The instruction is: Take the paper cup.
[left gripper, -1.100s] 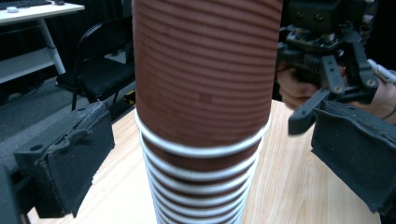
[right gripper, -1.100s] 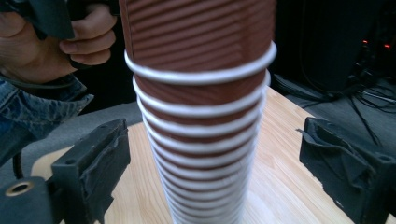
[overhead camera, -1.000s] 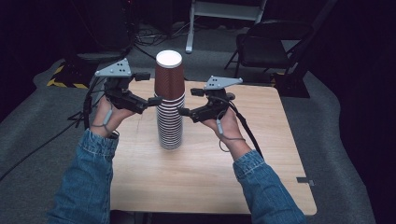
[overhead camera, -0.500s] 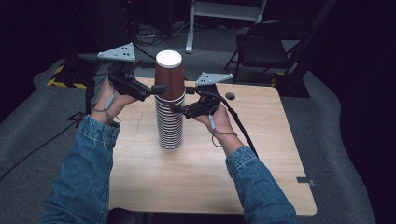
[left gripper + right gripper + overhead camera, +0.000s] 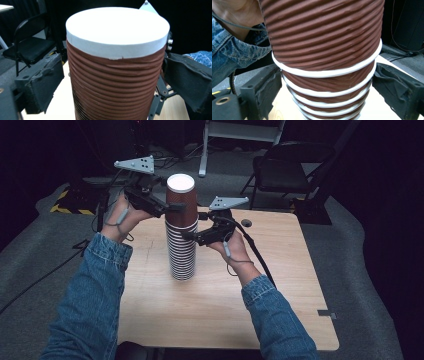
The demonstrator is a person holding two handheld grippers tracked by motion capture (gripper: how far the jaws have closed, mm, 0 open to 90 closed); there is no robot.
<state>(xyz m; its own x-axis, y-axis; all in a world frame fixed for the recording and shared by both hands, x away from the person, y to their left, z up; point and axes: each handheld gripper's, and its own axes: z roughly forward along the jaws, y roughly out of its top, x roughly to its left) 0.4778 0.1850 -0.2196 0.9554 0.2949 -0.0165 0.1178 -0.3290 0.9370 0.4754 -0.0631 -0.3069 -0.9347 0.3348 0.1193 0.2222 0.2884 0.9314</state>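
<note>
Cups: a tall stack of upside-down paper cups (image 5: 181,227) stands near the middle of the wooden table (image 5: 280,285).
Top cup: the top cup (image 5: 117,70) has a brown ribbed sleeve and a flat white base facing up; its lower part is cut off in the left gripper view.
Rims: white rolled rims (image 5: 327,73) ring the stack below it, packed close together.
Left gripper: the left gripper (image 5: 175,208) is level with the top cup, jaws wide on either side; whether the pads (image 5: 41,82) touch the sleeve is hard to tell.
Right gripper: the right gripper (image 5: 189,236) sits lower, jaws open around the stacked cups, with gaps visible at both sides.
Hidden: the stack's far side is unseen.
Background: a dark folding chair (image 5: 285,170) stands beyond the table, in dim light.
</note>
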